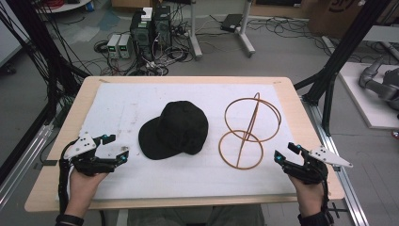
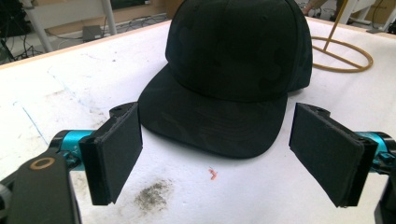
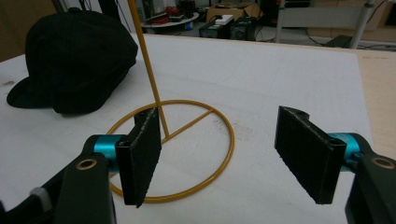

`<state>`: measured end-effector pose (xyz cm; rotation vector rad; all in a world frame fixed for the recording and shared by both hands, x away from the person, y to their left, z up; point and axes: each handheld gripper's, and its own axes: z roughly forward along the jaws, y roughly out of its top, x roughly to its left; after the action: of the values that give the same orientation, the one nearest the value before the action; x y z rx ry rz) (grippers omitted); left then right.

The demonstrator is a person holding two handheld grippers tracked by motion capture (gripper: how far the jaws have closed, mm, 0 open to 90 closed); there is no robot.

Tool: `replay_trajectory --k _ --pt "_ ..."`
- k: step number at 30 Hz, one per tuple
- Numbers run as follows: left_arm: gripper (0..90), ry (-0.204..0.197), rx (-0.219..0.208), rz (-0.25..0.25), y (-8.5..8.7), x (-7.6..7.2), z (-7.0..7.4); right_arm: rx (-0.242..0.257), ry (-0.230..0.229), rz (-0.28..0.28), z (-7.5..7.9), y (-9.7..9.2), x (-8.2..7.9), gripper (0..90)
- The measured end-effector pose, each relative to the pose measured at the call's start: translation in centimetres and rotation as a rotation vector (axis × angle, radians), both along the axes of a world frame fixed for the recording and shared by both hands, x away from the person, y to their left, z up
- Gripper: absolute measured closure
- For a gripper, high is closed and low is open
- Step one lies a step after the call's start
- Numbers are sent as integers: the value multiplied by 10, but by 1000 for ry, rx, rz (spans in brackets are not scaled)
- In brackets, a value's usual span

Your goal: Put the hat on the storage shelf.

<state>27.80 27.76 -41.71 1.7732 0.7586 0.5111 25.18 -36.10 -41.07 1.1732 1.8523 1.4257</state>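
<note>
Holding both claws spread and empty, we wait at the near edge of the surface point(image 1: 56, 188), one on each side of the work. Our left claw point(image 1: 114, 147) has its pads wide apart with nothing between them, and in the left gripper view it looks straight at the brim of the black cap point(image 2: 224, 93), just ahead but not touching. That alignment suits a pinch on the brim, the stiffest part of the cap and the easiest to lift without crushing the crown.

Our right claw point(image 1: 285, 153) is likewise released, its pads bare. In the right gripper view the gold wire stand point(image 3: 173, 149) lies just beyond it, the base ring flat on the white mat point(image 3: 289, 70) and the thin upright rod rising from a crossbar inside that ring. We judge this claw is placed to steady the light stand so it does not slide or tip.

Farther out, in the high view, the cap point(image 1: 175, 129) sits near the middle of the mat, brim toward the left claw, and the stand point(image 1: 247, 129) is just beside it on the right, its upper hoop apart from the cap. The hoop looks meant to carry the crown. Neither thing is yet touched, so we judge the work unstarted.
</note>
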Motion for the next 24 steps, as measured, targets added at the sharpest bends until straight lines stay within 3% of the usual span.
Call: replay_trajectory --k 12,18,24 --pt "173 9 -9 6 2 5 -2 17 -6 35 3 5 -10 304" --pt "173 8 -18 1 2 6 -2 19 -10 78 5 17 -14 294" --pt "173 5 -25 0 2 6 -1 8 -29 181 9 47 -20 294"
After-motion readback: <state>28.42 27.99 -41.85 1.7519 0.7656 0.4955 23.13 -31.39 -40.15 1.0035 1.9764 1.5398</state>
